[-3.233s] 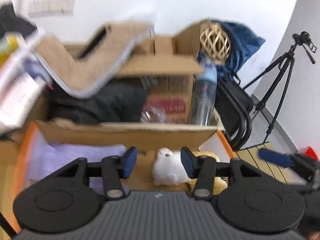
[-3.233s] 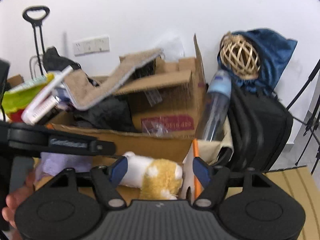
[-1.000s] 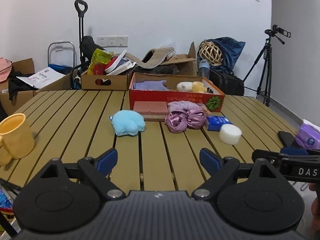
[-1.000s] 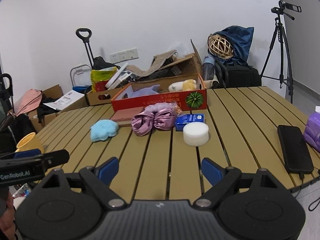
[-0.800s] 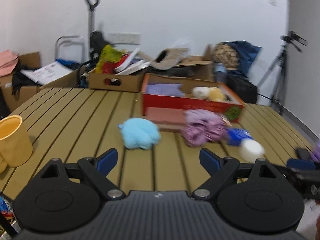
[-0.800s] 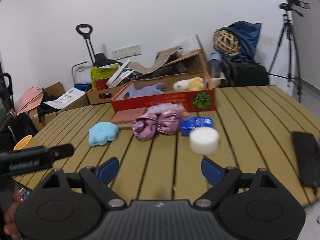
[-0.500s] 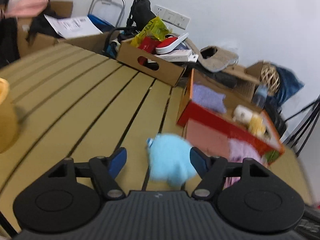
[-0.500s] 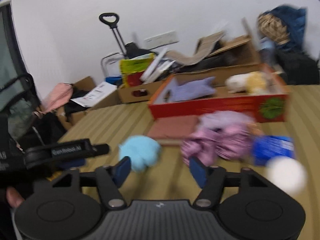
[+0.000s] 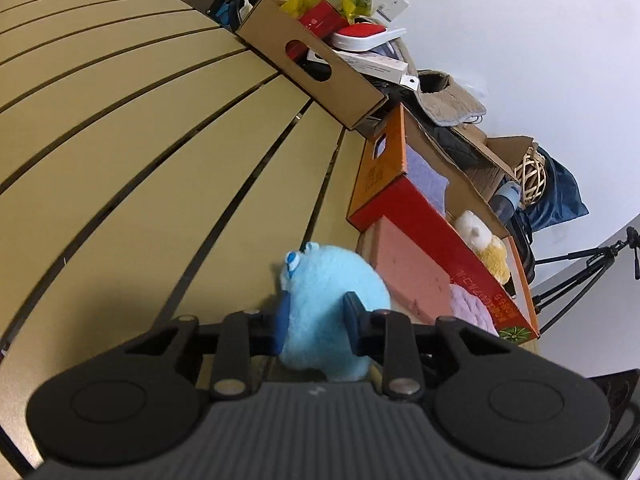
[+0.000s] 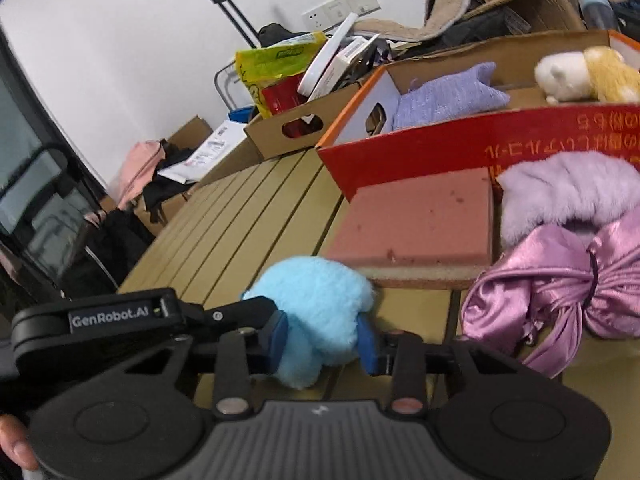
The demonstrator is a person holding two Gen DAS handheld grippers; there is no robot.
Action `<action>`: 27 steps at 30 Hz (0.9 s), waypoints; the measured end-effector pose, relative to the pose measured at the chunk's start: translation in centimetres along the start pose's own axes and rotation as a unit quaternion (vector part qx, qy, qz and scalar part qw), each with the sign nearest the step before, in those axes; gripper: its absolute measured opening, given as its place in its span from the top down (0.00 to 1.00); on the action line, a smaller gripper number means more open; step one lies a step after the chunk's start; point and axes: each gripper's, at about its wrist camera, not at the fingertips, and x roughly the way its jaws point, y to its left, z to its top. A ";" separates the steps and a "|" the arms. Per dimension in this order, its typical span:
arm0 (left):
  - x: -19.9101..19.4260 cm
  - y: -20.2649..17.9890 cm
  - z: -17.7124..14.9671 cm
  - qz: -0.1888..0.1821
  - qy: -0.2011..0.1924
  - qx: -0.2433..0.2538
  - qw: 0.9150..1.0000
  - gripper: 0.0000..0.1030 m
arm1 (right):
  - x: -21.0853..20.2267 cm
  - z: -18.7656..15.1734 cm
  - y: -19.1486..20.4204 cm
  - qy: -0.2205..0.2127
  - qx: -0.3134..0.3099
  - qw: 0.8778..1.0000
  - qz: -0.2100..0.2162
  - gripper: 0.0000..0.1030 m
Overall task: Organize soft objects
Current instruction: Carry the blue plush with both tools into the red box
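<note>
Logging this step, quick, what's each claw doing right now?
Left claw: just closed onto the light blue plush toy, pads pressing its sides.
Right claw: just closed onto the same toy, gripping it.

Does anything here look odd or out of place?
Yes: both the left gripper and right gripper have just closed on the same blue plush, squashing it from two sides beside the pink sponge. One would do.

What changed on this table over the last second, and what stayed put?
Both grippers came in low from the table's near edge. The left hand-held gripper and right hand-held gripper have just been closing, each pinching the blue plush toy from its side. The pink foam block, purple satin bundle and red box stayed put.
</note>
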 end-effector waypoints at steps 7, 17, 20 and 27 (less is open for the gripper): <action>-3.4 -1.9 -2.4 -0.016 0.015 0.000 1.000 0.74 | -5.2 -1.8 2.0 -0.004 -0.030 0.999 -0.030 0.81; -5.8 -4.8 -12.3 -0.056 0.113 0.024 0.992 0.74 | -17.7 -11.4 -1.0 -0.027 0.064 0.994 -0.081 0.82; -6.2 -5.3 -13.4 -0.059 0.103 0.051 0.992 0.72 | -19.4 -12.8 -1.0 -0.049 0.061 0.993 -0.085 0.79; -5.2 -3.7 -13.5 -0.098 0.116 0.014 0.988 0.69 | -18.5 -13.2 -3.1 -0.067 0.126 0.988 -0.065 0.74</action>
